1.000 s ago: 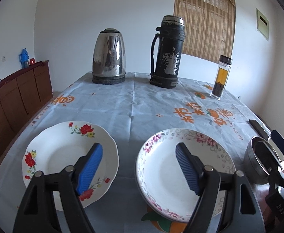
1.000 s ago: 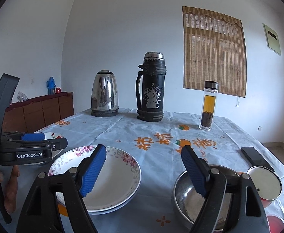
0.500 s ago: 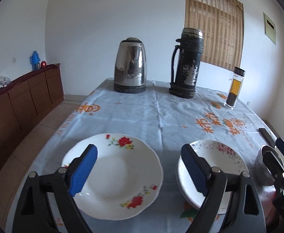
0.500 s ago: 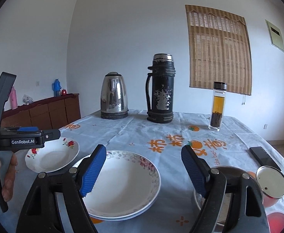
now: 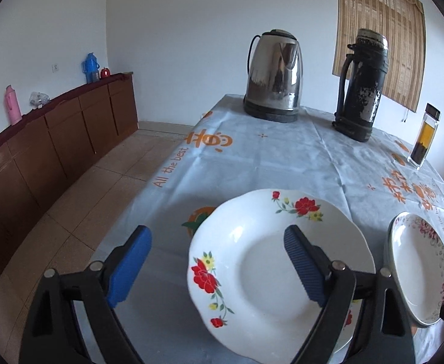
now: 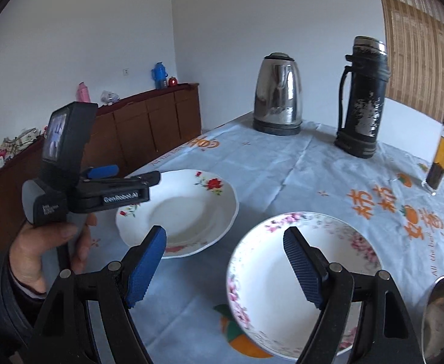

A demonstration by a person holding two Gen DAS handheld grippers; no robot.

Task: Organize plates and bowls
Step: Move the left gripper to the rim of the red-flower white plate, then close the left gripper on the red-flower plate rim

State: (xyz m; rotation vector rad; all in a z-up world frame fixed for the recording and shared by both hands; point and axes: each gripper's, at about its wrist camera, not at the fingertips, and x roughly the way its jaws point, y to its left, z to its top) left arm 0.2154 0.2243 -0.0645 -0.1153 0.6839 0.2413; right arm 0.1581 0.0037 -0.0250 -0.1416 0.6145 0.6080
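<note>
A white plate with red flowers (image 5: 270,257) lies at the table's near left; it also shows in the right wrist view (image 6: 185,209). My left gripper (image 5: 215,261) is open and empty, its jaws straddling this plate's left rim from above. A pink-flowered plate (image 6: 297,279) lies to the right, also seen in the left wrist view (image 5: 419,270). My right gripper (image 6: 225,267) is open and empty, over that plate's left rim. A steel bowl (image 6: 443,315) sits at the far right.
A steel kettle (image 5: 273,75), a black thermos (image 5: 361,85) and a tea bottle (image 5: 423,136) stand at the back of the table (image 5: 252,157). A brown sideboard (image 5: 55,145) runs along the left wall. The table's left edge drops to tiled floor.
Both grippers have swung left. The red-flowered plate now sits between the left jaws, and the pink-flowered plate between the right jaws. Both stay open.
</note>
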